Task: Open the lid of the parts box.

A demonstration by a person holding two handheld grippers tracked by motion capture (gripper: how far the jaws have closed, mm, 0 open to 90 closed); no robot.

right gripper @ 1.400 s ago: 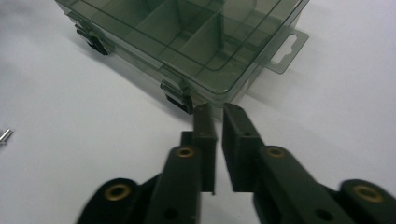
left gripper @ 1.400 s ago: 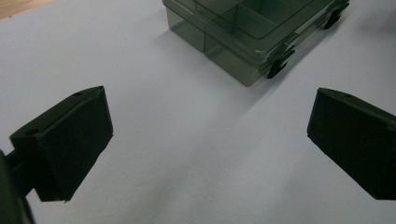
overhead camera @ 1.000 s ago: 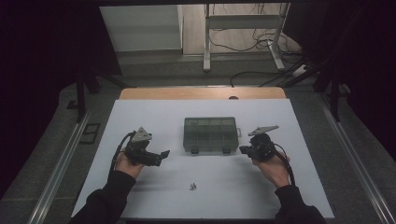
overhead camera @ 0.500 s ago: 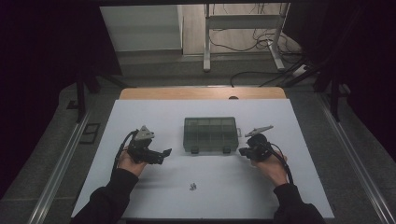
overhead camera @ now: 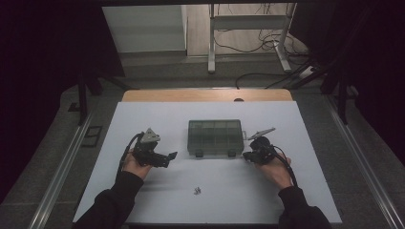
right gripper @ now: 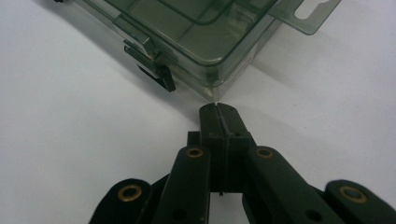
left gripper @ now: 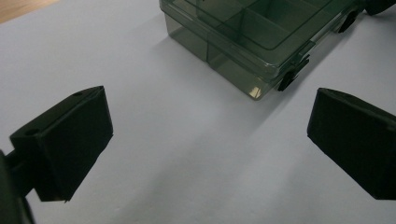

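I am holding my two grippers at either end of the compartment box (overhead camera: pixel 215 138), which is lying shut in the middle of the white table (overhead camera: pixel 305 191), latches toward me. My left gripper (overhead camera: pixel 168 157) is hanging with its jaws spread wide and nothing between them, aimed at the near-left corner of the box but well short of it. My right gripper (right gripper: pixel 218 122) is pressed together with nothing in it, its tip sitting just beside the near-right corner — touching or a hair off, I cannot quite tell from the right gripper view.

The box is thin tinted plastic, and its compartments are looking empty, so I am judging it light, stiff and rather slick; it would slide on the smooth table before it would tip. A hard squeeze on the lid could flex or crack it. The sensible holds seem to be the two dark latches on the front edge — the right latch (right gripper: pixel 157 73) is sitting just ahead and to the left of my closed tip — or the hang tab (right gripper: pixel 304 14) sticking out at the right end.

Nearer to me on the table, a few small dark bits (overhead camera: pixel 196 191) are lying, maybe screws, too small to name. They are well clear of both grippers, and nothing else is standing between my jaws and the box.
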